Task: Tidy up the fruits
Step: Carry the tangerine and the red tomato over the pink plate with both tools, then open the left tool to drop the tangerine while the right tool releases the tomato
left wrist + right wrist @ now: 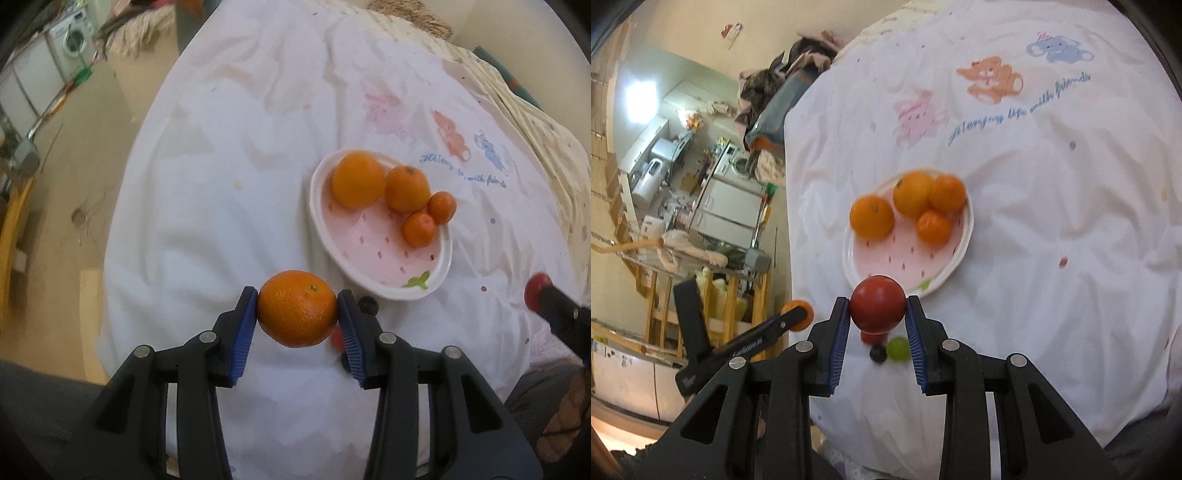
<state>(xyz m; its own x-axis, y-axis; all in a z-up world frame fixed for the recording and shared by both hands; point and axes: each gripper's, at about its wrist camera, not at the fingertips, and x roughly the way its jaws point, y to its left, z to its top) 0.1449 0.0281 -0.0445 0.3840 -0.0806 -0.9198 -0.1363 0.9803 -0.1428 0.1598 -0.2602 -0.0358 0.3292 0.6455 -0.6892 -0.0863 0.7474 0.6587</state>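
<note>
— Blue-padded left gripper (297,314) pinches a round orange mandarin (297,308) above the white cloth (207,206); the right gripper (877,314) clamps a smooth red tomato (877,303).

— Risk?

— Dropped onto the crowded pink strawberry-shaped plate (373,254), either may roll off.

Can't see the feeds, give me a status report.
Left gripper shut on orange. Right gripper shut on red fruit. Plate holds four oranges; path clear.

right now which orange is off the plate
The orange clamped in the left gripper, held above the cloth short of the plate. The other four oranges all sit on the plate.
</note>
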